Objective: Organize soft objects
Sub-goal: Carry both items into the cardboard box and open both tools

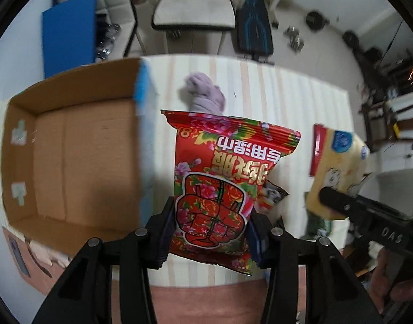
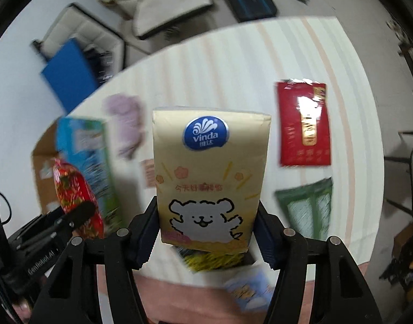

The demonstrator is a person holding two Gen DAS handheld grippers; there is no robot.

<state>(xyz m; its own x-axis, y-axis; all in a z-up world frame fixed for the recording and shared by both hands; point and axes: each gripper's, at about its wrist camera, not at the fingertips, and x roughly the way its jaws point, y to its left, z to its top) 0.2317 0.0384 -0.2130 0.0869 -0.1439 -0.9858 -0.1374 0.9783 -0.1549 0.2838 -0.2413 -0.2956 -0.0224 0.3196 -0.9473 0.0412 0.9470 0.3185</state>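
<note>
My left gripper (image 1: 210, 216) is shut on a red floral wipes pack (image 1: 222, 167), held up above the striped table (image 1: 301, 102). In the right wrist view this pack (image 2: 74, 189) and the left gripper (image 2: 79, 213) show at the lower left. An open cardboard box (image 1: 71, 162) with nothing visible inside sits just left of the pack. My right gripper (image 2: 206, 208) is shut on a yellow Vinda tissue pack (image 2: 209, 162), lifted off the table. That yellow pack (image 1: 339, 162) also shows at the right of the left wrist view. A purple cloth (image 1: 203, 91) lies on the table beyond the red pack.
On the table to the right lie a red packet (image 2: 303, 124) and a green packet (image 2: 306, 208). A yellow-black packet (image 2: 214, 260) and a pale blue packet (image 2: 249, 289) lie under my right gripper. Chairs (image 1: 193, 8) and a blue board (image 1: 68, 43) stand past the far edge.
</note>
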